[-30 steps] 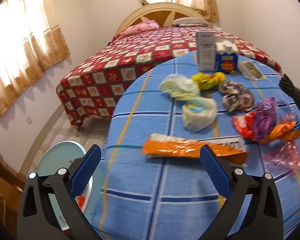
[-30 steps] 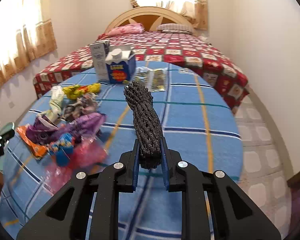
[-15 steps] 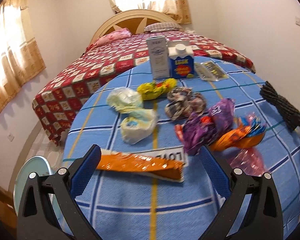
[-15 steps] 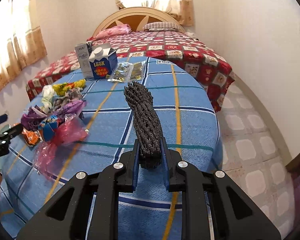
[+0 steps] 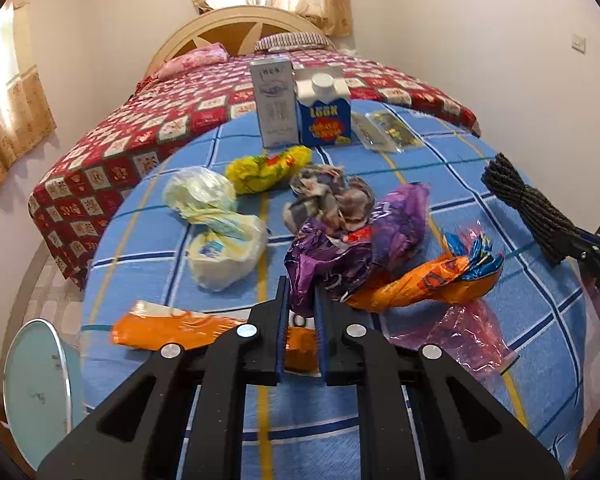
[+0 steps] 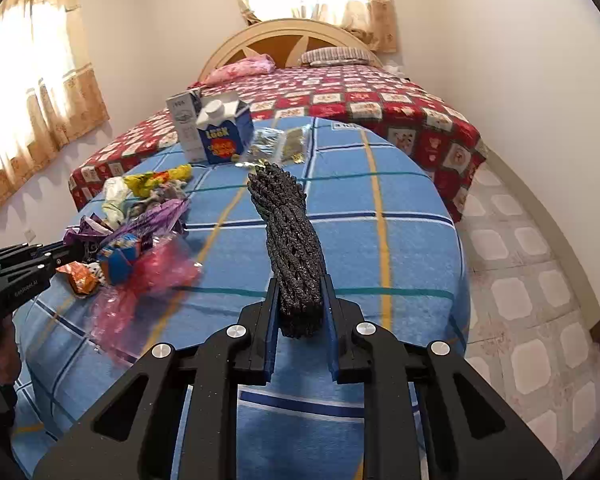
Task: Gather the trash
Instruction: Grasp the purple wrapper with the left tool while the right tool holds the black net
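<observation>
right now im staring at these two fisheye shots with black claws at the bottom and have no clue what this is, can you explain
No robot here: a person holds a two-finger gripper in each hand, with a camera on each one looking along its fingers. One picture is from the left gripper, whose jaws are closing on a crumpled purple wrapper. The other is from the right gripper, shut on a rolled black mesh bag. Both look over a blue checked table strewn with trash: an orange packet, pink plastic, a blue carton. A bed stands behind.
</observation>
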The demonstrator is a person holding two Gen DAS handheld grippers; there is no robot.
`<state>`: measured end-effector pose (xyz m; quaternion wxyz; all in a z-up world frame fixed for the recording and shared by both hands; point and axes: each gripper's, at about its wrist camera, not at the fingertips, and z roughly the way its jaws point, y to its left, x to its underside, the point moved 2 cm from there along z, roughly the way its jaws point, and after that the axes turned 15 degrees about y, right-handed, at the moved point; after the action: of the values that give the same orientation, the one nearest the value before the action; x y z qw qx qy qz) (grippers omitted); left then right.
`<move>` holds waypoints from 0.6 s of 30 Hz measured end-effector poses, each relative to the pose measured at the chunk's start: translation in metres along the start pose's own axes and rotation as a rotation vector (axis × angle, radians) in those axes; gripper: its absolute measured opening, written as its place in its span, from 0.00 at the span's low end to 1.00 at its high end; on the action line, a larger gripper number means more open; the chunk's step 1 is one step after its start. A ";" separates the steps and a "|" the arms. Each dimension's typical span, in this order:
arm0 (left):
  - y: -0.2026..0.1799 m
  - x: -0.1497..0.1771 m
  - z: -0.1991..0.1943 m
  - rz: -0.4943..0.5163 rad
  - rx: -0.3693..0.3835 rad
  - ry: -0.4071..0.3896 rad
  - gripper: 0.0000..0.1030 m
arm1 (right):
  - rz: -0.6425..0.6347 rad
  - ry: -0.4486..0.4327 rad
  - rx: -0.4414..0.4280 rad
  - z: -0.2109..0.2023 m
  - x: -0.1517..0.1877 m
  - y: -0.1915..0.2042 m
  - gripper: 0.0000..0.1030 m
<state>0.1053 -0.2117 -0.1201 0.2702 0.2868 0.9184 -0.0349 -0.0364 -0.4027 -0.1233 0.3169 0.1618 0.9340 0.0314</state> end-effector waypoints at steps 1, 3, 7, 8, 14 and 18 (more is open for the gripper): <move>0.003 0.000 -0.004 -0.003 -0.004 -0.010 0.10 | -0.005 -0.003 -0.002 -0.001 -0.001 0.002 0.19; 0.009 0.000 -0.009 -0.011 -0.008 -0.021 0.09 | -0.015 -0.009 -0.005 -0.003 -0.003 0.007 0.19; 0.026 0.002 -0.026 -0.035 -0.026 -0.057 0.09 | -0.035 -0.021 -0.009 -0.007 -0.009 0.018 0.20; 0.030 0.003 -0.030 -0.043 -0.030 -0.066 0.09 | -0.037 -0.022 -0.010 -0.008 -0.010 0.019 0.20; 0.054 0.011 -0.048 -0.075 -0.060 -0.095 0.09 | -0.073 -0.033 -0.023 -0.009 -0.019 0.040 0.20; 0.063 0.017 -0.059 -0.081 -0.075 -0.112 0.09 | -0.095 -0.043 -0.034 -0.011 -0.025 0.053 0.20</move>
<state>0.0997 -0.1372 -0.0728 0.3302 0.2369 0.9133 -0.0272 -0.0090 -0.3604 -0.0915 0.3409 0.1123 0.9329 0.0285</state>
